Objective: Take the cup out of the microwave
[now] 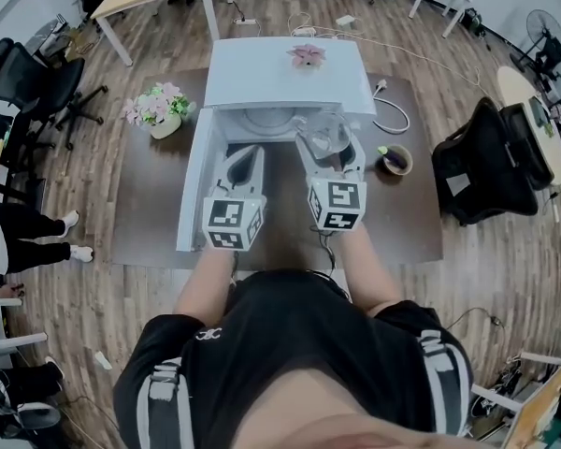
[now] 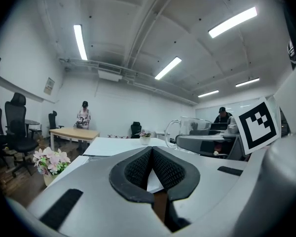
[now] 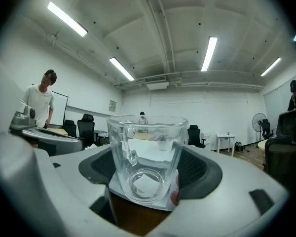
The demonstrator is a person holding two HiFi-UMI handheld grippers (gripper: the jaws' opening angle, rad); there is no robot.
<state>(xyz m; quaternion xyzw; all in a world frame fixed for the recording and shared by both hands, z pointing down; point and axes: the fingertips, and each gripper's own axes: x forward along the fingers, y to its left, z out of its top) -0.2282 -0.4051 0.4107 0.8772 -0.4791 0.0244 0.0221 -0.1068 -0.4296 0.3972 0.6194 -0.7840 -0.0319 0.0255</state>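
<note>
A clear glass cup (image 3: 147, 157) with a handle sits upright between the pads of my right gripper (image 3: 148, 168), which is shut on it. In the head view the cup (image 1: 325, 134) is held just in front of the white microwave (image 1: 280, 73), outside its open cavity. The microwave's door (image 1: 194, 185) stands swung open at the left. My left gripper (image 1: 246, 157) is beside the right one, in front of the cavity. Its pads (image 2: 138, 169) meet at the tips with nothing between them. From the left gripper view the cup (image 2: 187, 127) shows off to the right.
The microwave stands on a brown surface (image 1: 140, 213). A pot of pink flowers (image 1: 159, 108) stands left of the door, a small flower (image 1: 307, 55) lies on the microwave's top. A dark bowl (image 1: 394, 160) and a white cable (image 1: 393, 115) lie to the right, a black bag (image 1: 491, 162) beyond.
</note>
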